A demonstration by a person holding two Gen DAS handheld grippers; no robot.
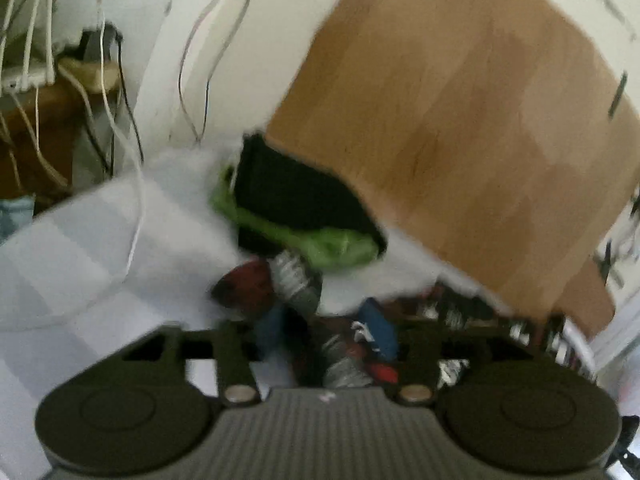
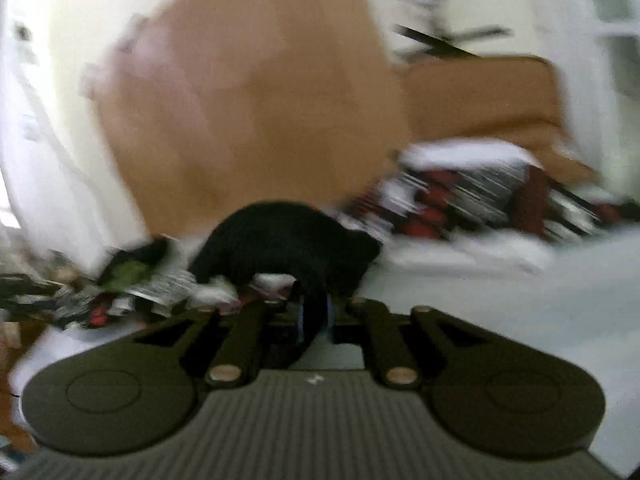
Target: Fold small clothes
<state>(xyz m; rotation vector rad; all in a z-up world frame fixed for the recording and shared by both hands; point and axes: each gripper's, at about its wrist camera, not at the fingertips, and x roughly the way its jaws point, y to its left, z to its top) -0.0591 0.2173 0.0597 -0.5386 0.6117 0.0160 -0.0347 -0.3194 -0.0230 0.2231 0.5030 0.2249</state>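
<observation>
Both views are motion-blurred. In the left wrist view, my left gripper (image 1: 326,344) is shut on a small patterned garment (image 1: 298,280) in grey, red and blue, which hangs from the jaws over the white table (image 1: 88,248). Behind it lies a black garment (image 1: 296,196) on a green one (image 1: 320,242). In the right wrist view, my right gripper (image 2: 314,320) is shut on a black garment (image 2: 280,240) that drapes up and away from the jaws. A green garment (image 2: 128,270) and patterned clothes (image 2: 160,284) lie to its left.
A large cardboard box (image 1: 460,120) stands behind the clothes; it also shows in the right wrist view (image 2: 248,112). A red, black and white patterned pile (image 2: 472,192) lies at the right on the table (image 2: 520,280). White cables (image 1: 132,184) hang at the left.
</observation>
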